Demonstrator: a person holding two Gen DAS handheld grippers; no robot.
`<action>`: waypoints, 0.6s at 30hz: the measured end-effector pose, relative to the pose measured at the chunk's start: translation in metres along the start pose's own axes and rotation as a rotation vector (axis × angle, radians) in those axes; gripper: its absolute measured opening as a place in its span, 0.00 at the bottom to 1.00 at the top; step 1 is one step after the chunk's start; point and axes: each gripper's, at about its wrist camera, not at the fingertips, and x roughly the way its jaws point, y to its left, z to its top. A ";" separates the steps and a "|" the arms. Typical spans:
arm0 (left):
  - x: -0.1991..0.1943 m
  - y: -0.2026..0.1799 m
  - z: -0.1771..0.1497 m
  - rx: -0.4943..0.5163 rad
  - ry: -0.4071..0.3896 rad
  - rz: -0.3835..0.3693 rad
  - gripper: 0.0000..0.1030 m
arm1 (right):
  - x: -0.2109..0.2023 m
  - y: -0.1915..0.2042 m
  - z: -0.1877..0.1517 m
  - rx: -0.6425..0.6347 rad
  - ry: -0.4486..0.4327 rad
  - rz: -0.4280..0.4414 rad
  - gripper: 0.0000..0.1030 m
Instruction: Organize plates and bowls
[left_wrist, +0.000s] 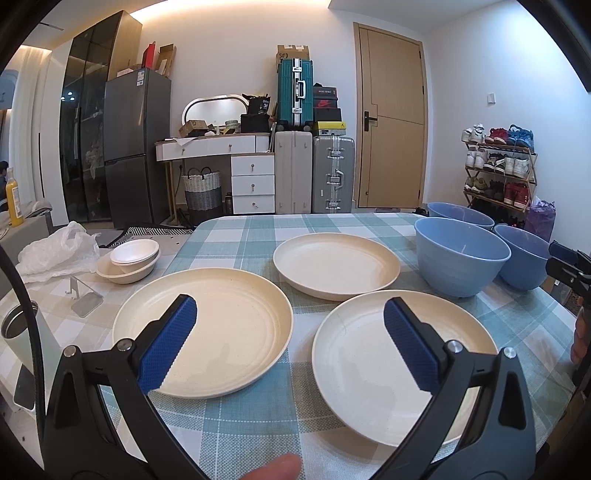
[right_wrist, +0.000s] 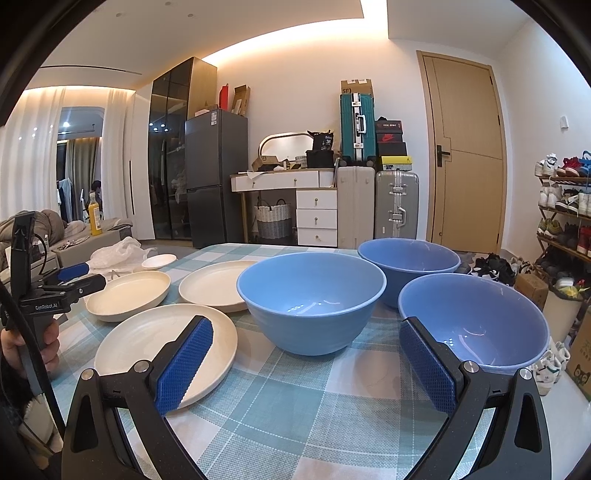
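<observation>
Both grippers hang spread and empty above the checked desk (left_wrist: 236, 229), likely poised to start stacking; the left gripper (left_wrist: 290, 321) faces three cream plates (left_wrist: 336, 264) at twelve o'clock; the right gripper (right_wrist: 306, 341) faces three blue bowls (right_wrist: 314, 295), set apart at one o'clock; suitcases (right_wrist: 397, 206) and a door (right_wrist: 469, 155) stand behind.

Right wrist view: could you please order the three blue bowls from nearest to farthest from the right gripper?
From the right gripper:
1. Right blue bowl, by the right finger.
2. Middle blue bowl, ahead, slightly left of centre.
3. Far blue bowl, at the table's back edge.
</observation>
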 end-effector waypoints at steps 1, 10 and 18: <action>0.005 0.006 0.003 -0.005 0.004 -0.002 0.98 | 0.001 0.000 0.000 0.000 0.003 -0.003 1.00; -0.001 0.003 0.014 -0.003 0.002 -0.026 0.98 | 0.002 0.005 0.008 -0.006 0.014 -0.004 1.00; -0.026 0.003 0.031 -0.001 -0.031 -0.016 0.98 | -0.013 0.013 0.026 -0.009 -0.011 0.034 1.00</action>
